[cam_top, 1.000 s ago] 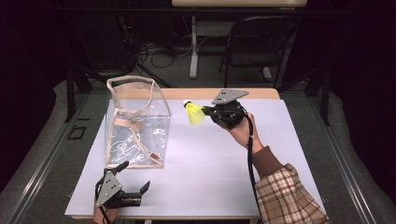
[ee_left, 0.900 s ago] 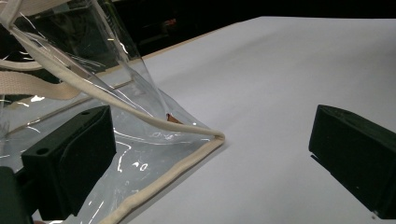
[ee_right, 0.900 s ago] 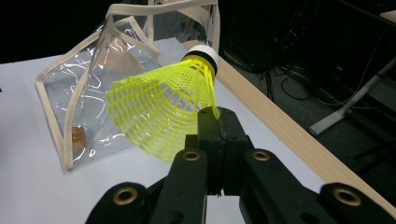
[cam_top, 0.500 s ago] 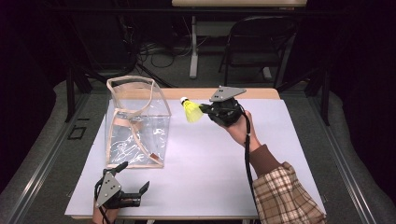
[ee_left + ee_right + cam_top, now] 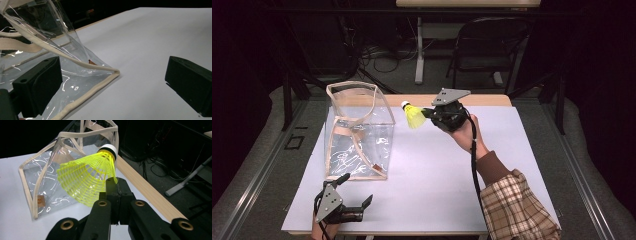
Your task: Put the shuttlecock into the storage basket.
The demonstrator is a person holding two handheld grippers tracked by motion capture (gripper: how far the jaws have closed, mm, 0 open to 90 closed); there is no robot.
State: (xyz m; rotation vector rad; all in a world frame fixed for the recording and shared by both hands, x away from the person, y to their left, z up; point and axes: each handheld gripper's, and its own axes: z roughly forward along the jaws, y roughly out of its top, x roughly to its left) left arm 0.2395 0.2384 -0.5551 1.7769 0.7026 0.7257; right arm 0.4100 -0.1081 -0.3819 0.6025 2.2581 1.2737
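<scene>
Jaws of the right gripper [image 5: 115,185] are pressed together on the rim of a yellow mesh-skirted plastic shuttlecock [image 5: 87,178], pinching one edge of the skirt so the white cork tip points away from the hand. Seen from the high view, that gripper [image 5: 428,114] is held up over the far middle of the table, with the shuttlecock [image 5: 413,116] sticking out to its left, just beside the upper right edge of the clear plastic tote bag with cream fabric trim [image 5: 357,131]. Gripping by the skirt edge leaves the cork end free, which I judge suits dropping it tip-first through the bag's open top.

The left gripper [image 5: 346,199] sits low at the near left corner of the white table top [image 5: 512,160], its jaws spread wide and holding nothing. In the left gripper view one jaw lies against the bag's near bottom corner [image 5: 105,72] while the other stands well apart over bare table. It probably waits there to steady the floppy bag, which stands upright at the left with its mouth open and its handles slumped inside.
</scene>
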